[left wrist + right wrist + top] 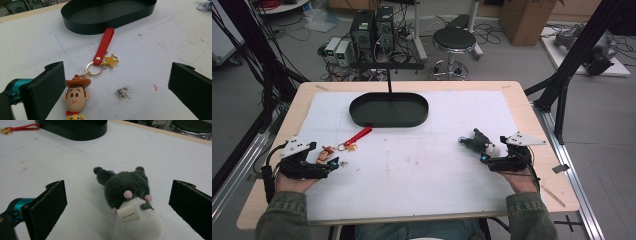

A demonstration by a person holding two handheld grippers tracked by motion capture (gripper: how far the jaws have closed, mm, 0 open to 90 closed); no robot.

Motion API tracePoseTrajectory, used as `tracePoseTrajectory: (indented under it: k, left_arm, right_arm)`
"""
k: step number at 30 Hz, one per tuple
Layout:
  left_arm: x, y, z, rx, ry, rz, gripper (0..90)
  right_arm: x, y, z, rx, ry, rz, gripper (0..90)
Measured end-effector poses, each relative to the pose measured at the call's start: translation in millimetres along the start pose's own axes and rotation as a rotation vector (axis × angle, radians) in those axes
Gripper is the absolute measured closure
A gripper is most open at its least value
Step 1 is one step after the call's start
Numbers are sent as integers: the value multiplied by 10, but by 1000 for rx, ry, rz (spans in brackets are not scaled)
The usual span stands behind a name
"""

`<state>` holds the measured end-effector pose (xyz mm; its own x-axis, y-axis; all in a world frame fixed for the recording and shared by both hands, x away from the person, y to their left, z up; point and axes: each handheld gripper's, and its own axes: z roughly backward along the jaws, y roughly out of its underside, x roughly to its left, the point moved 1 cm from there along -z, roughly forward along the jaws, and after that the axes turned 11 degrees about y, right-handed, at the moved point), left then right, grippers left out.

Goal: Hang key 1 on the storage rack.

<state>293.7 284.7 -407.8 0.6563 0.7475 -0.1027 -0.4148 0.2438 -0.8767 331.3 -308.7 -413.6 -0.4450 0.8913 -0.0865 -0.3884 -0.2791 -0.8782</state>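
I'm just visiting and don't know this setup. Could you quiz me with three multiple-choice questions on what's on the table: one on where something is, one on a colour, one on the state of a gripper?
1. Where does the plush toy lie?
A. in the black tray
B. between the right gripper's jaws
C. on the stool

2. The keychain strap is:
A. red
B. blue
C. green

3. The left gripper is:
A. open
B. shut on the keychain
C. shut on the tray

Answers: B, the jaws flank it; A, plainly red; A, jaws stand wide apart.

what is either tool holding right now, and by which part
Nothing is held. The left tool stands open around the cowboy-figure keychain, the right tool open around the grey-and-white plush toy.
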Motion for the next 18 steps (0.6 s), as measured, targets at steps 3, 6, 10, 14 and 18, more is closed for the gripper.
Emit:
tracePoseTrajectory:
  k: [3,6,10,14,18]
  left_arm:
    - [14,-37,-5,-3,6,2,18]
    - [28,-64,-35,9,10,-3,23]
    - [15,-108,-111,44,23,-25,23]
    - [14,-254,-217,79,33,-50,22]
    - [41,-360,-307,94,57,-67,25]
  right_arm:
    - [0,0,-1,0,3,4,5]
    - [2,0,-1,-1,4,6,5]
    - [4,2,-9,4,1,10,5]
    - [10,4,-14,6,-4,11,5]
    - [16,5,-21,11,-7,17,5]
